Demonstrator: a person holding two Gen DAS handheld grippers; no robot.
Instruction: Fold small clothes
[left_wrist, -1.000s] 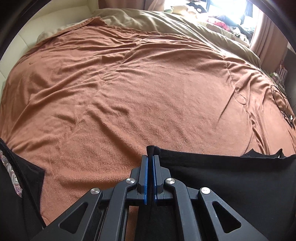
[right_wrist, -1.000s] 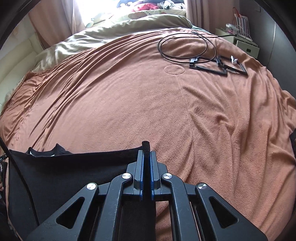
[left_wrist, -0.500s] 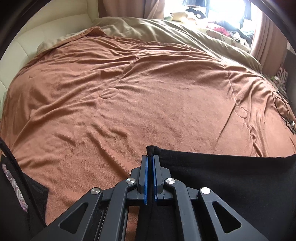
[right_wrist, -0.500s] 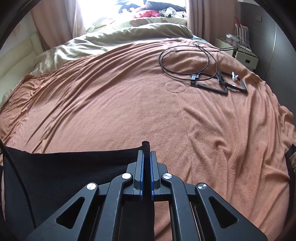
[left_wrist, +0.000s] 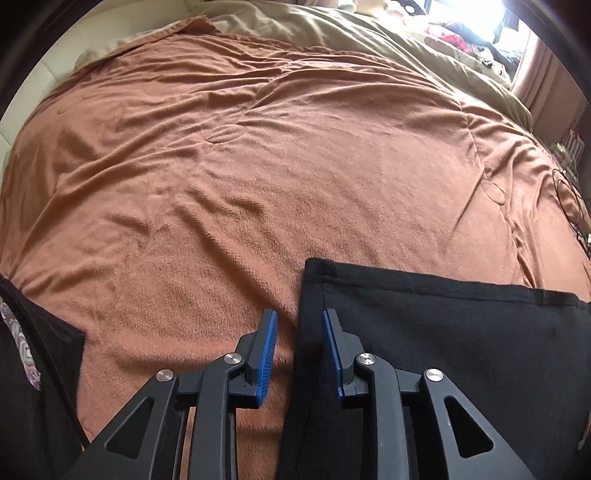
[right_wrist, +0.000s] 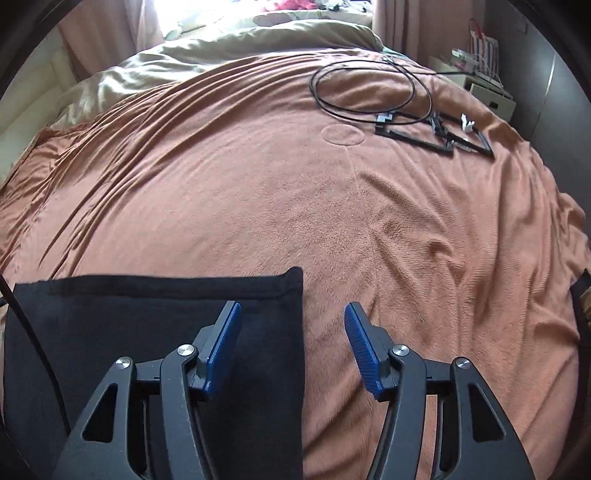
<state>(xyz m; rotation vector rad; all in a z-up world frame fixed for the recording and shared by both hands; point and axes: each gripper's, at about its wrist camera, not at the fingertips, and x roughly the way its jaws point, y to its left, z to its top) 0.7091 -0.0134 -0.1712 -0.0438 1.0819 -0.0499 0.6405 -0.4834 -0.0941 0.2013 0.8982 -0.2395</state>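
1. The black folded cotton garment (left_wrist: 424, 332) lies flat on the rust-brown fleece blanket (left_wrist: 258, 166).
2. The left gripper (left_wrist: 298, 354) and right gripper (right_wrist: 293, 347) have just been opening; both corners are released.
3. Risk: withdrawing pads could snag the edge and undo the fold.

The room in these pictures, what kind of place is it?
Most likely a bedroom: a wide bed under a brown blanket, a beige duvet bunched at its far end, and curtains by a bright window.

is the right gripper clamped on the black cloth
No, the right gripper stands open, its jaws having just been opening, and the black cloth lies flat on the brown blanket with neither pad pressing it.
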